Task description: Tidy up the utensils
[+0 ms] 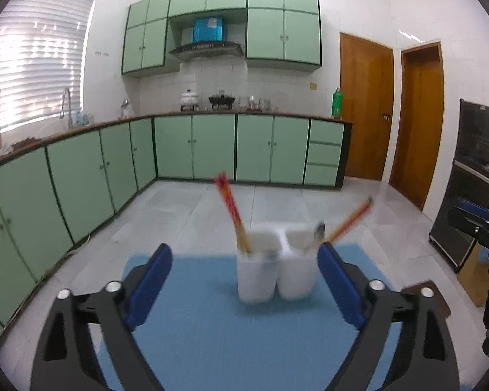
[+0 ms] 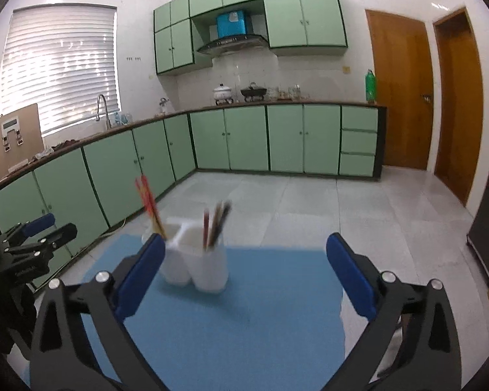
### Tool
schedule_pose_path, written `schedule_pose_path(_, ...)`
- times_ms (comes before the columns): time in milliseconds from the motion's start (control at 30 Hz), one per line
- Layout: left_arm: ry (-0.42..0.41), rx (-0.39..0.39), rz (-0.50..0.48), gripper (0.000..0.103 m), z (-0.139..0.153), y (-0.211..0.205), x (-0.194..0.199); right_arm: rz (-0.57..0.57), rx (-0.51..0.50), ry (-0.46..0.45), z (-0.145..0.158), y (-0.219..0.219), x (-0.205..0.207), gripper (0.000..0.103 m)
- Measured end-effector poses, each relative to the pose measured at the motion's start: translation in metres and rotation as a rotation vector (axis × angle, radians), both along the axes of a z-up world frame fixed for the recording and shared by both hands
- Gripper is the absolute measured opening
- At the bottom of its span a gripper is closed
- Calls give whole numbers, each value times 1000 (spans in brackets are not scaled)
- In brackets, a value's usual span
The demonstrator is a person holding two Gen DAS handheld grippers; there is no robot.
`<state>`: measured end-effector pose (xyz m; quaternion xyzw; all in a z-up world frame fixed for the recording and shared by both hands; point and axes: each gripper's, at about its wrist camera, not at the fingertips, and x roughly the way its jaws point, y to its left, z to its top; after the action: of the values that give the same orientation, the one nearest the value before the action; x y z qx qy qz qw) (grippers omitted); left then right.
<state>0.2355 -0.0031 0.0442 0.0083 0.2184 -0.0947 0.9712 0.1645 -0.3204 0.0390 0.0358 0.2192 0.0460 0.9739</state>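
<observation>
Showing a spoon (image 1: pixel 319 231) in the holder (image 1: pixel 275 273), unlike the right wrist view.

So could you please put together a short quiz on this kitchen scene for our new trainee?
1. True or false: the left tool is clamped on the white holder.
2. What colour is the mat under the holder?
3. In the right wrist view, the red chopsticks stand in which compartment: (a) left, (b) right?

Key: 1. False, it is open and holds nothing. 2. Blue. 3. (a).
</observation>
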Motion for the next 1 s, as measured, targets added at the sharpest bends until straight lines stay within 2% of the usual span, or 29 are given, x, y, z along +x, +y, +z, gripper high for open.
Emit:
schedule_pose_path(133,40,12,24,97,-26,0,-35,-1,19,65,-33,6,-36,98)
schedule_pose_path(300,87,10,60,97,-54,-4,-75,7,30,141,-69,27,-73,98)
schedule_pose_path(400,101,21,67,97,-63,-9,-92,31,31,178,-80,44,-86,98)
schedule_pose_path(500,80,68,70,97,-63,-15,-110,66,18,197,-85,58,-97,98)
schedule_pose_path(767,31,17,75,97,-35,-6,-128,113,-7,139,-51,69,-106,98)
schedule_pose_path(1000,-27,6,84,97,-13,-1,-143,127,-14,82,-20,72,-108,98)
